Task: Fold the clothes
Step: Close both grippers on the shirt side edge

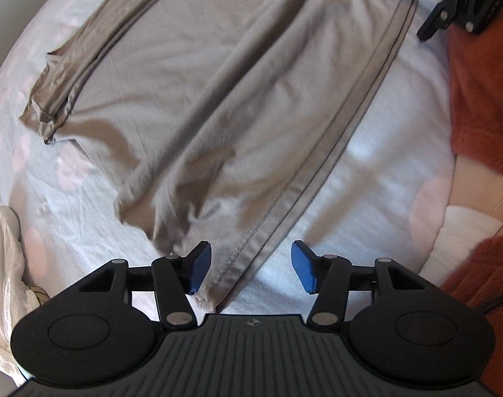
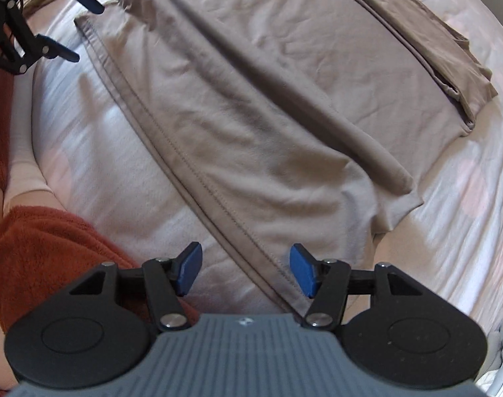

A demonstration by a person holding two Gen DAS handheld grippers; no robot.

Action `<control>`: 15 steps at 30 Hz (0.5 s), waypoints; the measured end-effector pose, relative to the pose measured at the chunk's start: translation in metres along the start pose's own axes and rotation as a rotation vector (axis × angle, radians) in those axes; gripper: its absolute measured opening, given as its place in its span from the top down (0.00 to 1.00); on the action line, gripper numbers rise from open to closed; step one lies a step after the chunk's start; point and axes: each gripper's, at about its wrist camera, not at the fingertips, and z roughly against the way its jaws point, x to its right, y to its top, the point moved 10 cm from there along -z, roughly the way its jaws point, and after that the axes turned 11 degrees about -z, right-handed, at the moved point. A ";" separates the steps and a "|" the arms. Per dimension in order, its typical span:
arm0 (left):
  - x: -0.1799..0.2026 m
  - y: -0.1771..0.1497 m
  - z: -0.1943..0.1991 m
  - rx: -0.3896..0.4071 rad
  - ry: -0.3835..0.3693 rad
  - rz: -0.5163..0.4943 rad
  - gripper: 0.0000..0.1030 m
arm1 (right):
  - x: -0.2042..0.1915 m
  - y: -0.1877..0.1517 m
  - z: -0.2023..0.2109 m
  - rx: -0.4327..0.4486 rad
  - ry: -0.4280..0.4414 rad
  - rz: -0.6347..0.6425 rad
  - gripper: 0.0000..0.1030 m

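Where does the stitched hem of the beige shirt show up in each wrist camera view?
Left wrist: the stitched hem runs diagonally from the open left gripper up to the top right.
Right wrist: the stitched hem runs diagonally from the open right gripper up to the top left.
Shared landmark: the folded sleeve at the shirt's far side.

A taupe shirt lies spread on the white bed, its stitched hem running diagonally. The right gripper hovers over the hem's near end, jaws wide apart. The left gripper sits open at the far corner.
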 end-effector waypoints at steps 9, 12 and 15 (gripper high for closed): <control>-0.019 -0.014 -0.015 -0.044 -0.042 0.109 0.48 | 0.009 -0.005 -0.014 -0.046 -0.031 -0.019 0.43; -0.023 -0.018 -0.014 -0.048 -0.033 0.136 0.59 | 0.010 -0.007 -0.012 -0.034 -0.055 -0.008 0.53; -0.025 -0.021 -0.014 -0.065 0.013 0.125 0.76 | 0.013 -0.009 -0.009 -0.015 -0.082 0.000 0.70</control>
